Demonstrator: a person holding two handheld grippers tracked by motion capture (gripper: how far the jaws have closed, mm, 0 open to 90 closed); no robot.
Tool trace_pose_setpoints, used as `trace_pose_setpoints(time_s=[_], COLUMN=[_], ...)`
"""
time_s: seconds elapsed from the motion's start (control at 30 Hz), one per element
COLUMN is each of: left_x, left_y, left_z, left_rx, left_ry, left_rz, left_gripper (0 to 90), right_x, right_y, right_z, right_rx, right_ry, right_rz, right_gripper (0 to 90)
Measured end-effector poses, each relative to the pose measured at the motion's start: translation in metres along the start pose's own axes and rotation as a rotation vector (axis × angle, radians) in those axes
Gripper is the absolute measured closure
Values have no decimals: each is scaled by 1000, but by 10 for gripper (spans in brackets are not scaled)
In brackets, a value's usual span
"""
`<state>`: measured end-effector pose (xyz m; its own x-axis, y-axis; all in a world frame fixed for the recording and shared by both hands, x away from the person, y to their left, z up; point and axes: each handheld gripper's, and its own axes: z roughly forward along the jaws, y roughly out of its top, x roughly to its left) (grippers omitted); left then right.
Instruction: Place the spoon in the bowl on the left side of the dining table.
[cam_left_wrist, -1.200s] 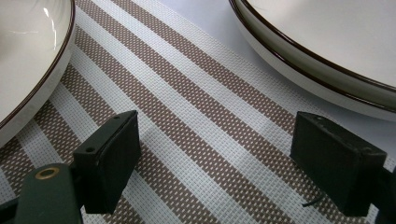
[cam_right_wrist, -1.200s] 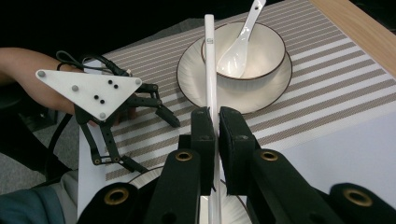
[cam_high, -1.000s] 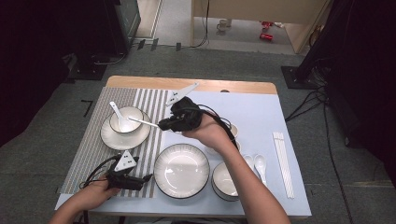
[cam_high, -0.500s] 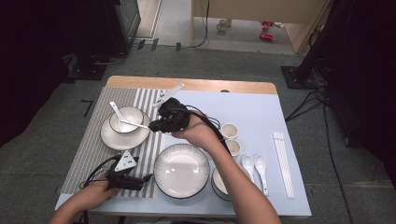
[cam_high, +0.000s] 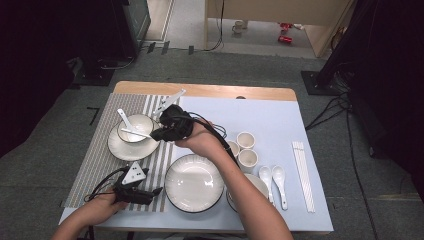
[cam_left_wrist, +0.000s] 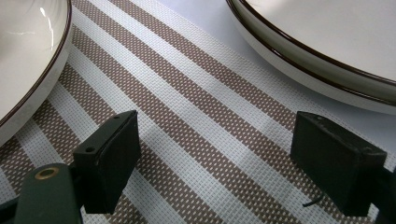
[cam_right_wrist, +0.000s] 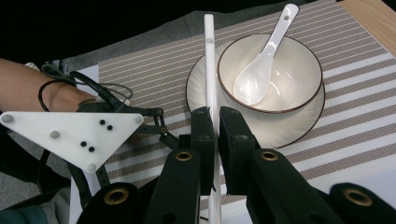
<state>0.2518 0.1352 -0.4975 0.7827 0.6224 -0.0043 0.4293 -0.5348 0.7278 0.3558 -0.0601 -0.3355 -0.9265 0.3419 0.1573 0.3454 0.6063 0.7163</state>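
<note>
the right tongs (cam_right_wrist: 211, 122) pinch a white chopstick (cam_right_wrist: 209, 60), carried over the plate (cam_right_wrist: 285, 128) beside the bowl (cam_right_wrist: 299, 63) with its spoon (cam_right_wrist: 264, 65); setting it down on the mat is left. the left tongs (cam_left_wrist: 224, 158) rest wide and empty on the striped mat (cam_left_wrist: 196, 116). the high view adds more chopsticks (cam_high: 303, 175) lying far right on the tabletop (cam_high: 280, 115).

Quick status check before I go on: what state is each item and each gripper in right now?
Right gripper: shut on the white chopstick, over the saucer's edge.
Left gripper: open, nothing between the jaws, above the striped placemat.
Bowl: upright on its saucer, holding a white spoon.
Large plate: upright, bare.
Two cups: upright.
Two spoons: lying side by side on the blue mat.
</note>
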Motion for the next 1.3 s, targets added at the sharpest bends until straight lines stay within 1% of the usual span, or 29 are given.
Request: trace_pose_setpoints(time_s=[0.17, 0.23, 0.3, 0.53, 0.67, 0.8, 0.87, 1.0, 1.3], left_x=[0, 0, 0, 0, 1, 1, 1, 0, 0], left_y=[0, 0, 0, 0, 0, 0, 0, -1, -2], left_z=[0, 0, 0, 0, 0, 0, -1, -2, -2], left_rx=[0, 0, 1, 2, 3, 3, 2, 3, 0], left_ry=[-2, -2, 0, -4, -6, -6, -7, -10, -13], left_rz=[0, 1, 3, -1, 5, 5, 6, 8, 11], left_gripper=[159, 159, 159, 159, 159, 159, 159, 160, 159], right_x=[3, 3, 4, 3, 1, -2, -2, -3, -8], right_y=[7, 9, 10, 13, 14, 13, 12, 9, 2], right_z=[9, 15, 20, 35, 43, 52, 56, 65, 76], right_rx=[-7, 6, 17, 11, 5, -6, 0, 7, -1], right_ry=[9, 14, 8, 0, 3, 5, 6, 4, 1], right_rz=[-5, -9, -22, -22, -26, -23, -21, -37, -27], right_gripper=[851, 851, 851, 851, 851, 851, 851, 851, 851])
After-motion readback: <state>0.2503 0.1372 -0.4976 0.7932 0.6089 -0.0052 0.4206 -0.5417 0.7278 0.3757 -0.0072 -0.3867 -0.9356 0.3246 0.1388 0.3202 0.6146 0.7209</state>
